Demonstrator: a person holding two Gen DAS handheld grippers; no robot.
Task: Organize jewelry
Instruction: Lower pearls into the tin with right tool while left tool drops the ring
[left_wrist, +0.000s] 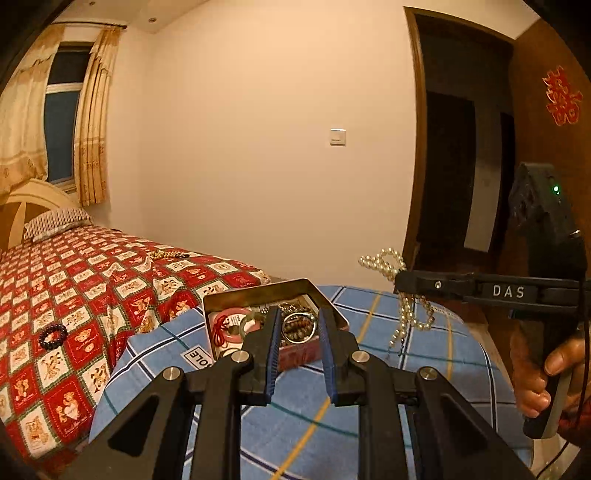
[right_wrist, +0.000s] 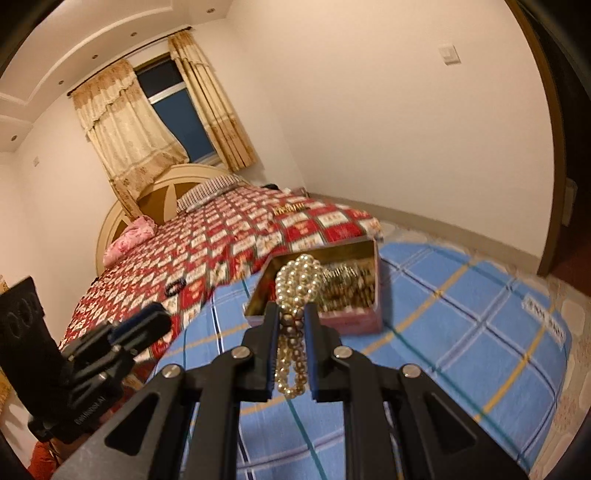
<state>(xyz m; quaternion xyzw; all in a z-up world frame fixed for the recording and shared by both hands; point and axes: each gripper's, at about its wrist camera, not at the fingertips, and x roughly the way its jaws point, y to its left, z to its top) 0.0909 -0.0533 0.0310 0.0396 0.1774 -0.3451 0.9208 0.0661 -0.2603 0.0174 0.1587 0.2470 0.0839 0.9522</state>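
Presently, item one: the pearl strand (right_wrist: 297, 291), pinched between my right tongs (right_wrist: 291, 325). Its beads are round, cream-gold and glossy, bunched in loops above the pads, with a doubled tail hanging below them. The strand's long axis runs roughly up and down through the grip. From the left wrist view it dangles in the air just right of the tin (left_wrist: 258, 295), clear of the rim.

Item two, my landmark: the tin, a rectangular metal box with a brassy inner wall and a pinkish-red outside, open at the top. It sits on a blue checked quilt (left_wrist: 369, 369), soft and rounded. Inside lie a pink bangle, a red cord, a metal ring and dark wooden beads. From the right tongs the tin lies straight ahead and below; I judge this the relation that matters, since the pearls must travel forward and down over the near wall. The right hand (left_wrist: 539, 384) is the one placed for that.

Item three: my left tongs (left_wrist: 297, 336), pressed close yet with a narrow gap, pinching nothing, and hovering over the tin's near edge.

Item four, strays: left of the tin, on the red patterned bedspread (left_wrist: 55, 295), lies a dark beaded bracelet (left_wrist: 53, 334); beyond the tin, a gold-toned bead string (left_wrist: 166, 254).
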